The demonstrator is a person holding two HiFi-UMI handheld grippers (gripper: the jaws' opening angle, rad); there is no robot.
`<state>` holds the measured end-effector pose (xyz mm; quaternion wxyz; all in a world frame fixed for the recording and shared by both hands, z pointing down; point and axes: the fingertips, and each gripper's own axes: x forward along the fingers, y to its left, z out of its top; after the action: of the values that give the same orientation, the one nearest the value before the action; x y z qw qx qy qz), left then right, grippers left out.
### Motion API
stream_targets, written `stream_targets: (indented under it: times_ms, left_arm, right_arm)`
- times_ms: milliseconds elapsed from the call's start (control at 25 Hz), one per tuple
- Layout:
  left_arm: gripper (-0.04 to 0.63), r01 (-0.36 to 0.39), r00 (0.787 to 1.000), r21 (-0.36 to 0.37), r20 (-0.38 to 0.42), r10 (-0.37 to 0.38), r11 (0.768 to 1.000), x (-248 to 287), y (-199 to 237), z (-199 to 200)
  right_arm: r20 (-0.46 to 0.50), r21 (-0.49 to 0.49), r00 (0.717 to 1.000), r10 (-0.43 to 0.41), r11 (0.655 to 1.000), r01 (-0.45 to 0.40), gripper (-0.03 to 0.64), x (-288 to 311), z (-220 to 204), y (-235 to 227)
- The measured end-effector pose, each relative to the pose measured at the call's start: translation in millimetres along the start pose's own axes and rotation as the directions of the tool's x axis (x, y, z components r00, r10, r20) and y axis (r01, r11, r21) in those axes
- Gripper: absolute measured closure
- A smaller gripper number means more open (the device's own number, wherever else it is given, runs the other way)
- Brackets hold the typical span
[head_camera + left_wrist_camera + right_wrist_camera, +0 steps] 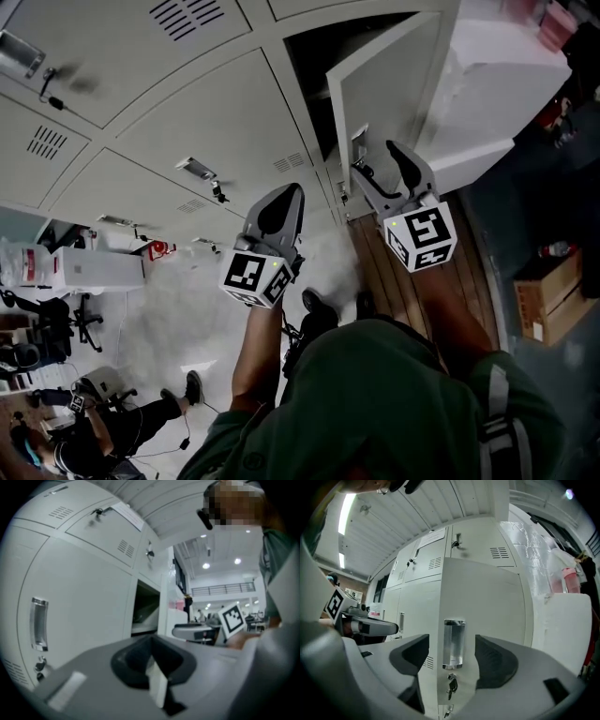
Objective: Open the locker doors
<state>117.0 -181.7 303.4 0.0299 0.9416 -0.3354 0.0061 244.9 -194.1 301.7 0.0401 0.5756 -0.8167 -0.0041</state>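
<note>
The right gripper (pixel 452 653) has its jaws spread wide. The chrome handle (pixel 454 643) of the open locker door (pixel 487 602) shows in the gap between them, and neither pad presses on it. A key (pixel 451 685) hangs in the lock just below the handle. From the head view this door (pixel 384 89) stands swung out from its dark compartment (pixel 314 66), with the right gripper (pixel 384 173) at its free edge.

The left gripper (pixel 154 660) has its jaws together on nothing, and it faces a closed locker door with its own handle (pixel 39 623). In the head view the left gripper (pixel 279 211) sits just beside the right one.

To the right of the open door stands a bulky white wrapped object (pixel 562 616), close to where the door swings. A cardboard box (pixel 553 300) lies on the floor farther right.
</note>
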Motion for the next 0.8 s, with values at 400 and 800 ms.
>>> stream_targets:
  times_ms: [400, 800]
  left_arm:
    - [0.595, -0.011, 1.000, -0.015, -0.004, 0.011, 1.000, -7, 16, -5]
    - [0.595, 0.018, 1.000, -0.015, -0.001, -0.018, 1.000, 6, 23, -1]
  right_arm:
    - [-0.026, -0.082, 0.982, -0.187, 0.979, 0.184, 0.448, 49, -7, 14]
    - [-0.013, -0.062, 0.987, -0.158, 0.986, 0.157, 0.489, 30, -8, 16]
